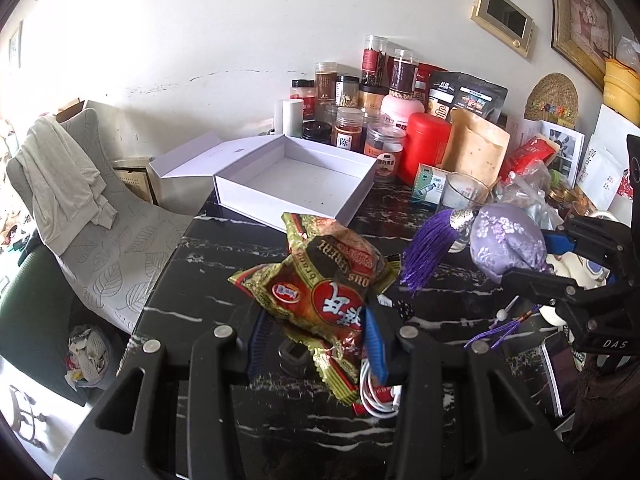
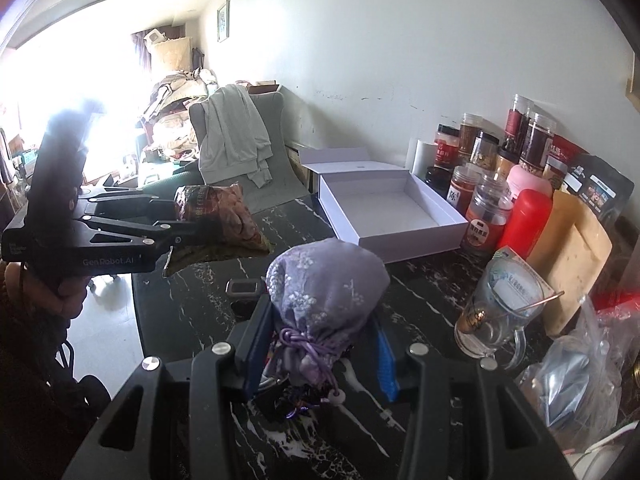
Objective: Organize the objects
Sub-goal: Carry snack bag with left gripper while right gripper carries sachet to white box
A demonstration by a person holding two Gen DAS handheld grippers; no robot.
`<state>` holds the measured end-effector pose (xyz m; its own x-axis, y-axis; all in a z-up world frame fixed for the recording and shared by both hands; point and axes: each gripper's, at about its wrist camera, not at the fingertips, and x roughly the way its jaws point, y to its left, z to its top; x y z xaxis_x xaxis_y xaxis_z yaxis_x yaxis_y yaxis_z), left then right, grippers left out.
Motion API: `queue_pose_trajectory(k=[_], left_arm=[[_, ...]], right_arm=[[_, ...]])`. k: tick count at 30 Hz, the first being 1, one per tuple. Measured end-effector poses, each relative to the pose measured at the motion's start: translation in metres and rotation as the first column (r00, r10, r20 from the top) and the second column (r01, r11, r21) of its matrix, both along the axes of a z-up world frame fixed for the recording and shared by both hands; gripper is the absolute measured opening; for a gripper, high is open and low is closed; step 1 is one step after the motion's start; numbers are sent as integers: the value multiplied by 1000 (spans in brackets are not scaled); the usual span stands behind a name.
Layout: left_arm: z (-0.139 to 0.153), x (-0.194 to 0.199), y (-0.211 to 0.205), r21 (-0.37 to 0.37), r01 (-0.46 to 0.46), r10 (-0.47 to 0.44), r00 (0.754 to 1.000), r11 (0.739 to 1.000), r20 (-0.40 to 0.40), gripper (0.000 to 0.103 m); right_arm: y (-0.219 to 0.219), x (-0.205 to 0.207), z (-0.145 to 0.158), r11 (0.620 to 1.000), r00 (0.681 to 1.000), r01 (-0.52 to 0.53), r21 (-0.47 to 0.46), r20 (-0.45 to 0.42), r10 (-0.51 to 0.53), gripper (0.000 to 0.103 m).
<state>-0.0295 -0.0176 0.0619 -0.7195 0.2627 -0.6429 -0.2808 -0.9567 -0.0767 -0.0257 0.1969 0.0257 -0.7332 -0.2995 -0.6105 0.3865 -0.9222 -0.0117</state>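
Note:
My left gripper (image 1: 316,344) is shut on a red and green snack packet (image 1: 320,284) and holds it above the black marble table (image 1: 208,280). My right gripper (image 2: 324,344) is shut on a purple drawstring pouch (image 2: 324,284) with a tassel (image 1: 424,256), also held above the table. An open white box (image 1: 296,180) lies empty at the table's far side, its lid (image 1: 192,156) folded back. In the right wrist view the left gripper (image 2: 188,220) and packet (image 2: 220,216) are at left, and the box (image 2: 388,208) is beyond the pouch.
Jars and bottles (image 1: 360,92), a red canister (image 1: 426,146) and food pouches (image 1: 476,148) crowd the back right. A glass mug (image 2: 496,316) and plastic bags (image 2: 572,376) stand at right. A small dark object (image 2: 244,288) and white cable (image 1: 372,396) lie on the table. A chair with cloth (image 1: 72,188) is at left.

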Motion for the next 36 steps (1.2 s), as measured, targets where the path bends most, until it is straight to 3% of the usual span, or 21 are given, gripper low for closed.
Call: queue_pose_trajectory(k=[20,36], left_arm=[[21,-158,-4,-58,53,-55,998,997,-22,39],[12,-287,-4,-110,83,-89,995,990,-47,39]], right_arm=[[0,-108,42,999,998,30,26,-59,-29,46],[13,-214,40,996,995,89,32,-40,-88,46]])
